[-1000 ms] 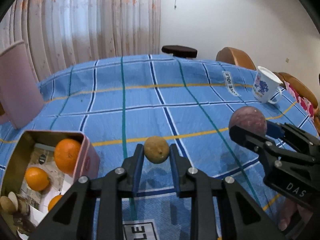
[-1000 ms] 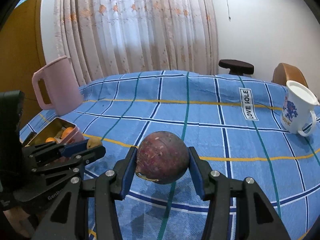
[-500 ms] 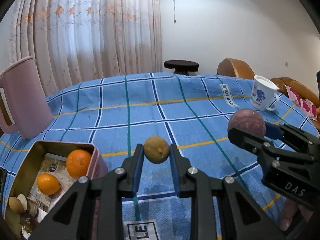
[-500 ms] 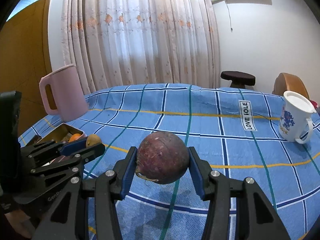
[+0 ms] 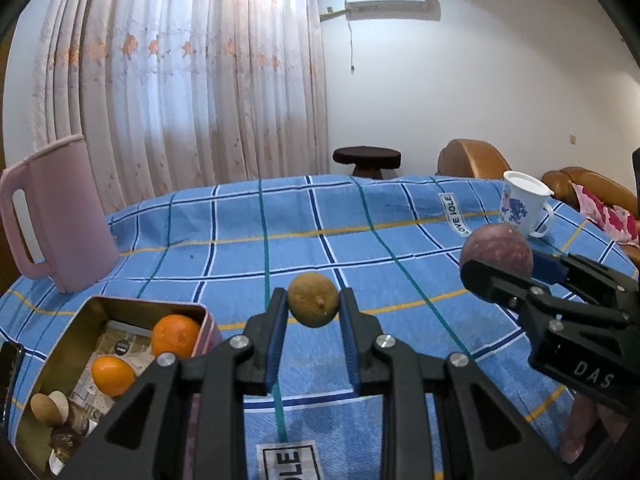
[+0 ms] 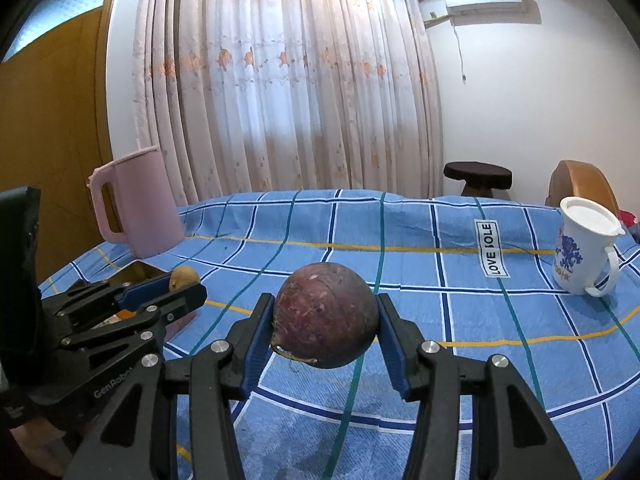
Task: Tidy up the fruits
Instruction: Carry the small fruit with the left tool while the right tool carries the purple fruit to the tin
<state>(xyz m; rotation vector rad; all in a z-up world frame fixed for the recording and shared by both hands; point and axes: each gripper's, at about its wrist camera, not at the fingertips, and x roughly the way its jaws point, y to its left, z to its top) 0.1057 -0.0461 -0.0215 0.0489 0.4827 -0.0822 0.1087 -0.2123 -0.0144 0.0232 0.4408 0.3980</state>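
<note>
Blue checked cloth (image 5: 224, 240) is covering the table across the middle of the left wrist view, with a curtain (image 5: 180, 80) hanging behind it, a pink jug (image 5: 60, 216) standing at the left edge and a white mug (image 5: 522, 208) at the right. At frame centre the left gripper (image 5: 313, 312) is pinching a small yellow-brown fruit (image 5: 313, 300) between its blue pads, held above the cloth; it looks light and firm, and the round, smooth skin could be prone to rolling, so a hold across its widest part seems wise. At the lower left an open pink tin (image 5: 120, 306) is holding two oranges (image 5: 176, 334) and other small items. In the right wrist view the same cloth is filling the lower half, the jug is sitting at the left and the mug at the right. At centre the right gripper (image 6: 326, 328) is clamping a large purple-brown fruit (image 6: 326, 314) at its widest girth, above the cloth; it appears heavier, hard-skinned and slightly rough, probably gripping well.
</note>
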